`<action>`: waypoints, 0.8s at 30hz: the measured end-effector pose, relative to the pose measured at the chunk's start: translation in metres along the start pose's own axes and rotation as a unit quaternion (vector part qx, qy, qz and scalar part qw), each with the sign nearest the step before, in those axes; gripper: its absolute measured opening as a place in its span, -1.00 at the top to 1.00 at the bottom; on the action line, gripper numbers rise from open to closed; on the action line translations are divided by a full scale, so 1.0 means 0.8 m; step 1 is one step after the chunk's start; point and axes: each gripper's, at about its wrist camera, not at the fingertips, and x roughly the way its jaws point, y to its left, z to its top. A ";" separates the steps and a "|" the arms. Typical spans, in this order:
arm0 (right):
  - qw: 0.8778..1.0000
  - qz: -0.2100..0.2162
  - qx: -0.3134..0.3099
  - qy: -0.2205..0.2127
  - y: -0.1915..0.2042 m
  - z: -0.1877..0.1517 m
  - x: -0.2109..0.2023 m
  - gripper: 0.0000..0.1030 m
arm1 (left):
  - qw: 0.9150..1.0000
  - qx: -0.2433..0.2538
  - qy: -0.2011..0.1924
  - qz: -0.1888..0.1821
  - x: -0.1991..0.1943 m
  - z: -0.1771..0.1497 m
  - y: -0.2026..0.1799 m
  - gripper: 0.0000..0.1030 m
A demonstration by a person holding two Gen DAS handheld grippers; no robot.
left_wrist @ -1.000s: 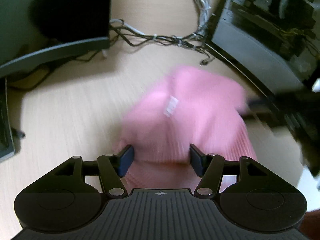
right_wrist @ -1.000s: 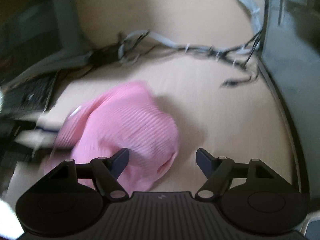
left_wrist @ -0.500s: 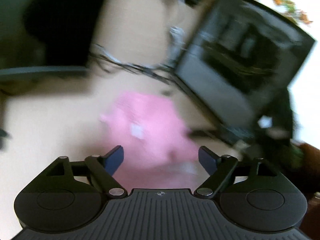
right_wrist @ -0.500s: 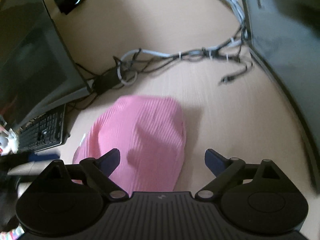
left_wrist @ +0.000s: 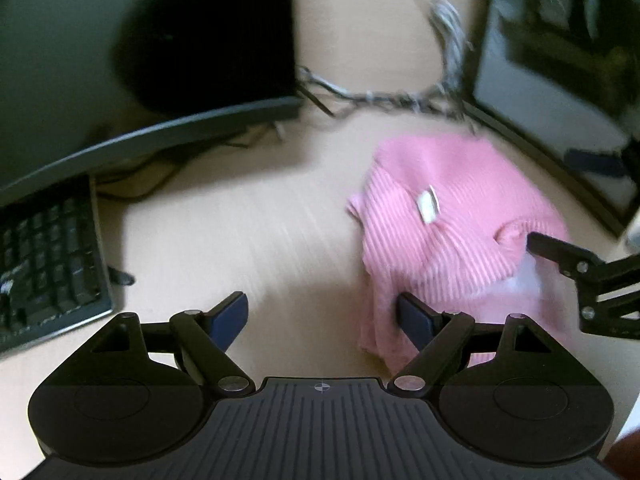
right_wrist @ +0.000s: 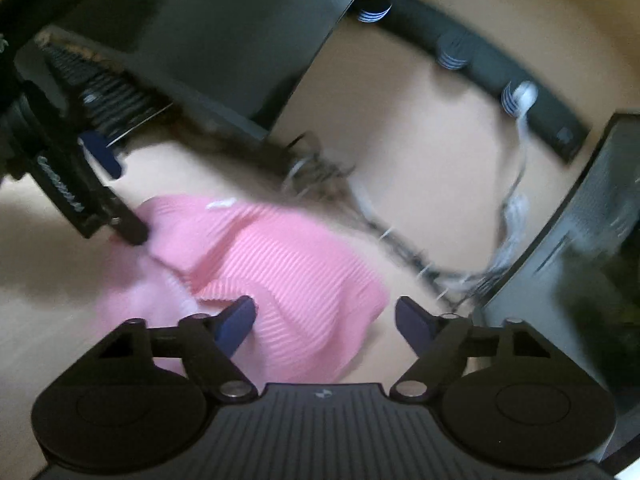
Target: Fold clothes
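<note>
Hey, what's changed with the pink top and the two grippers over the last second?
The left gripper swung left: the pink top was between its jaws and now lies mostly to their right, over bare desk. The right gripper moved in over the top's right edge. Neither took hold; both sets of jaws remain open. The top stays bunched on the desk, white label up.

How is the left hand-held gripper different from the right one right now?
The left hand-held gripper has bare desk between its fingers, with the pink top off to its right; the right hand-held gripper has the pink top filling its gap. Only the left hand-held gripper's view shows a keyboard beside it. Both are open, with blue pads, holding nothing.
</note>
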 end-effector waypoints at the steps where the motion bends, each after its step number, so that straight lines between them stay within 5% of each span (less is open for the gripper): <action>1: 1.000 0.001 0.006 0.001 -0.002 0.002 0.000 -0.36 | 1.000 -0.009 -0.009 -0.003 -0.006 0.002 0.004 -0.67; 5: 0.998 0.067 -0.006 0.018 0.009 -0.007 0.000 -0.36 | 0.998 0.008 -0.005 -0.059 -0.006 0.006 -0.001 -0.73; 8: 0.997 0.052 -0.050 0.002 0.029 -0.010 0.004 -0.34 | 0.996 0.063 0.016 -0.067 0.010 0.001 -0.020 -0.76; 9: 0.998 0.046 -0.051 -0.003 0.029 -0.006 0.009 -0.16 | 0.995 0.073 0.018 -0.063 0.015 0.001 -0.024 -0.72; 10: 0.998 0.045 -0.036 -0.002 0.022 0.003 0.017 0.30 | 0.995 0.074 0.020 -0.060 0.019 0.002 -0.025 -0.66; 12: 0.999 0.050 0.008 0.002 0.001 0.024 0.031 0.85 | 0.996 0.060 0.017 -0.061 0.020 0.009 -0.018 -0.60; 15: 0.991 0.088 0.100 -0.011 -0.045 0.059 0.017 0.90 | 0.996 0.041 0.004 -0.074 0.008 0.019 -0.004 -0.59; 18: 0.983 0.151 0.105 -0.012 -0.055 0.064 -0.019 0.95 | 0.995 0.011 -0.013 -0.098 -0.018 0.023 0.020 -0.59; 24: 0.964 0.235 0.083 0.097 0.013 -0.008 -0.010 0.95 | 0.983 -0.064 -0.070 -0.155 -0.069 0.058 0.061 -0.76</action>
